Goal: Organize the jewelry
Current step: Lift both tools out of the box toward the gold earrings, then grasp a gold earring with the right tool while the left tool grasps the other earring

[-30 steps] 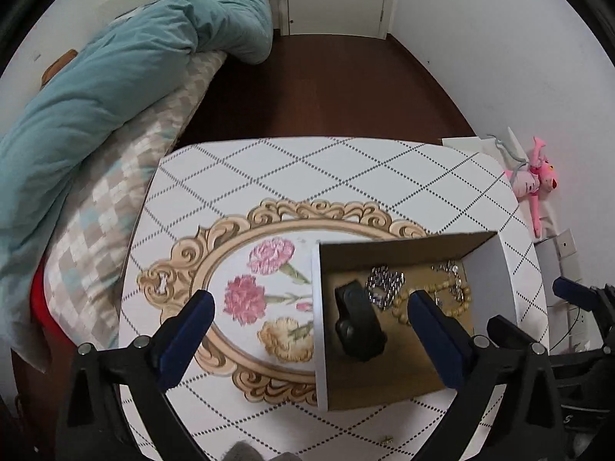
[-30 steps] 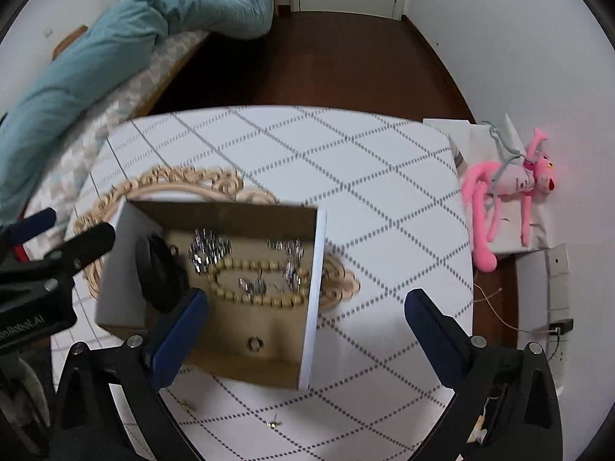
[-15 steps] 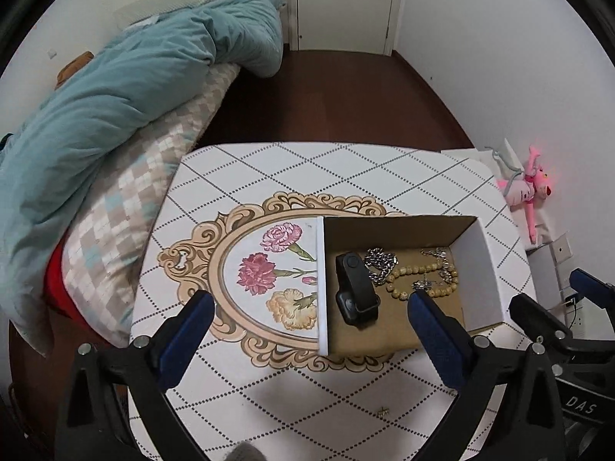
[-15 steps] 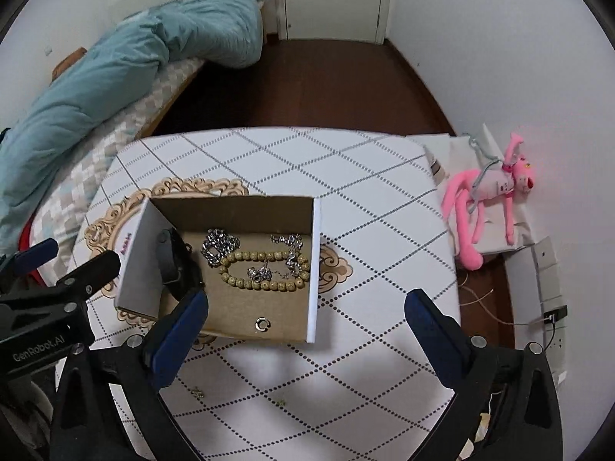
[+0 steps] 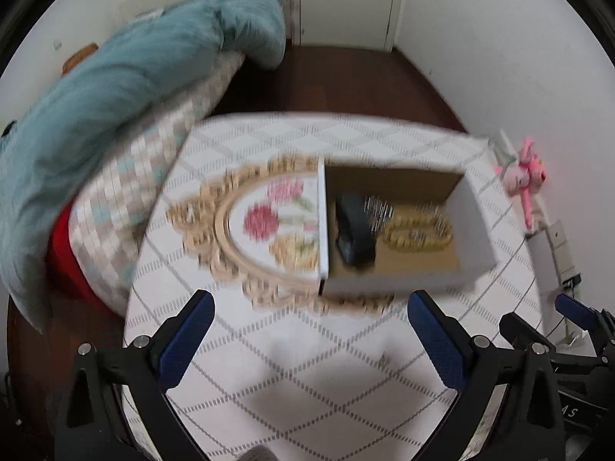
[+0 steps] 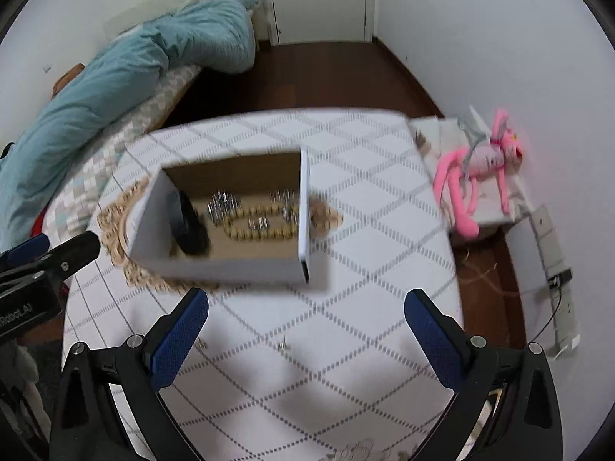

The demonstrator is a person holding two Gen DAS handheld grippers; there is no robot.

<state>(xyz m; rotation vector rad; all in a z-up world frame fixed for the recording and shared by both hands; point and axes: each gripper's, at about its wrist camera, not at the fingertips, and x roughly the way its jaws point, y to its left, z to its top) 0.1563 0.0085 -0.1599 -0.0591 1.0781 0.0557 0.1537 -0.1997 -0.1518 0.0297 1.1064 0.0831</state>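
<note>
A white cardboard box (image 5: 472, 230) (image 6: 215, 265) sits on the patterned table. Inside lie a wooden bead bracelet (image 5: 417, 232) (image 6: 261, 226), silver chain pieces (image 5: 378, 211) (image 6: 223, 205) and a black object (image 5: 353, 230) (image 6: 186, 224). My left gripper (image 5: 311, 340) is open and empty, held above the table in front of the box. My right gripper (image 6: 305, 340) is open and empty, also in front of the box. Small loose metal pieces lie on the table (image 6: 282, 344) (image 5: 382, 361) near the grippers. Both views are motion-blurred.
A bed with a teal duvet (image 5: 115, 88) (image 6: 127, 77) stands left of the table. A pink plush toy (image 6: 476, 176) (image 5: 524, 176) lies on a white shelf to the right. A power strip (image 6: 557, 280) hangs on the right wall. Dark wood floor lies beyond.
Both grippers have pulled back and up from the box, so the box now looks smaller and farther. Both stay open and empty.
</note>
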